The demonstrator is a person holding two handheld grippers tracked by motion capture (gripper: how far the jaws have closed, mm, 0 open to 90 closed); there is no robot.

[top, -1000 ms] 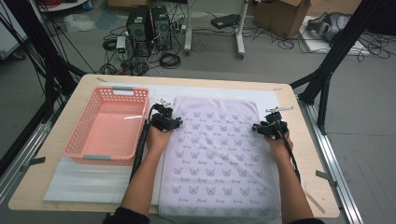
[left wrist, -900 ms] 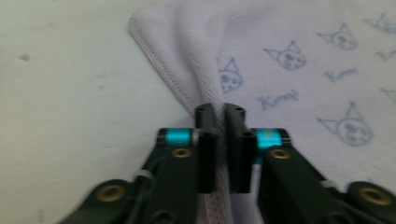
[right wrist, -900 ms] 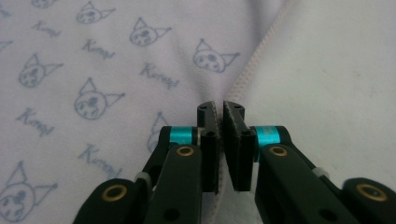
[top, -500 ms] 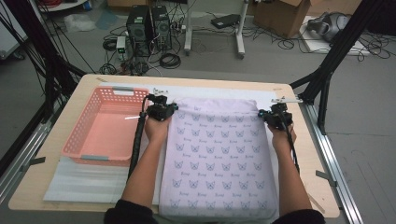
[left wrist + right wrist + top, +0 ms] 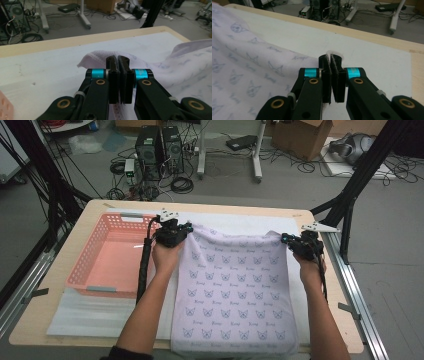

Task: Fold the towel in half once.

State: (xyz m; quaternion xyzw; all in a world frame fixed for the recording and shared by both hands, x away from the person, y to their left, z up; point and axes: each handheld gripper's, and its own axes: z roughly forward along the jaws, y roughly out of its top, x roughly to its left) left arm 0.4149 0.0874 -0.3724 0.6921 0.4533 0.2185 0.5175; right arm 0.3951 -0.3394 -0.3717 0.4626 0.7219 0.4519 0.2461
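Beside cloth (image 5: 235,290), pink basket (image 5: 107,255)

Butterfly-print lilac cloth (image 5: 235,290), far corners lifted

Cloth (image 5: 235,295) on bench (image 5: 75,325), right of basket (image 5: 112,257) (sheet (image 5: 100,312) under both). Left gripper (image 5: 189,228) at cloth's far-left corner, right gripper (image 5: 284,239) at far-right corner. Cloth's near edge overhangs bench front.
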